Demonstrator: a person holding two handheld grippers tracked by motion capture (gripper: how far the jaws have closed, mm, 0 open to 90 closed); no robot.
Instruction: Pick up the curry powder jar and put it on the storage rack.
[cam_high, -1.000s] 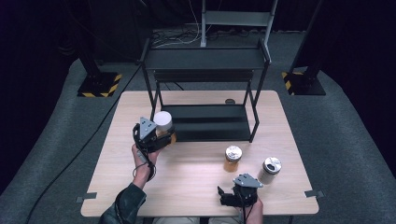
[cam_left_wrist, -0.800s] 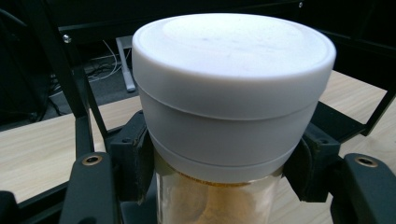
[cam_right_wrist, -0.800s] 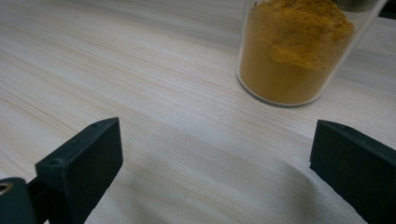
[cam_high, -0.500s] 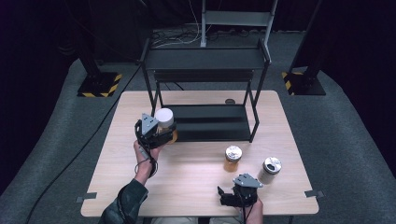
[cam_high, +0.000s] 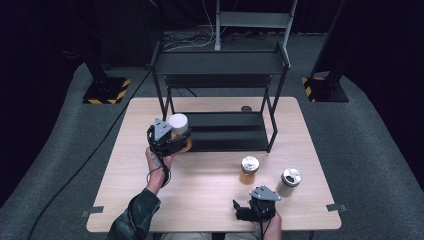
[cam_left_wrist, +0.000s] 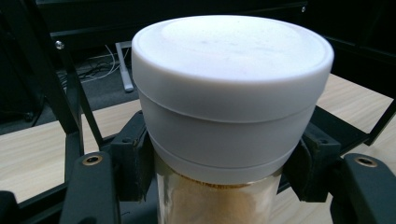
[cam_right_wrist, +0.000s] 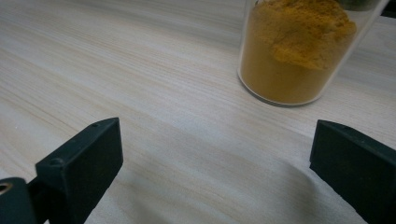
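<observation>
My left gripper is shut on a glass jar of brown powder with a wide white lid. Its black fingers press on the glass just under the lid, at the front left corner of the black rack. My right gripper rests low near the table's front edge, open wide with nothing between its fingers. Just beyond them in the right gripper view stands a clear jar of yellow-orange powder on the wood.
Two jars stand on the light wooden table right of centre: one with orange contents and a silver lid, one pale with a dark-centred lid. The rack has a lower shelf and an upper shelf.
The left gripper with its jar has edged slightly toward the rack. The right gripper has stayed put.
</observation>
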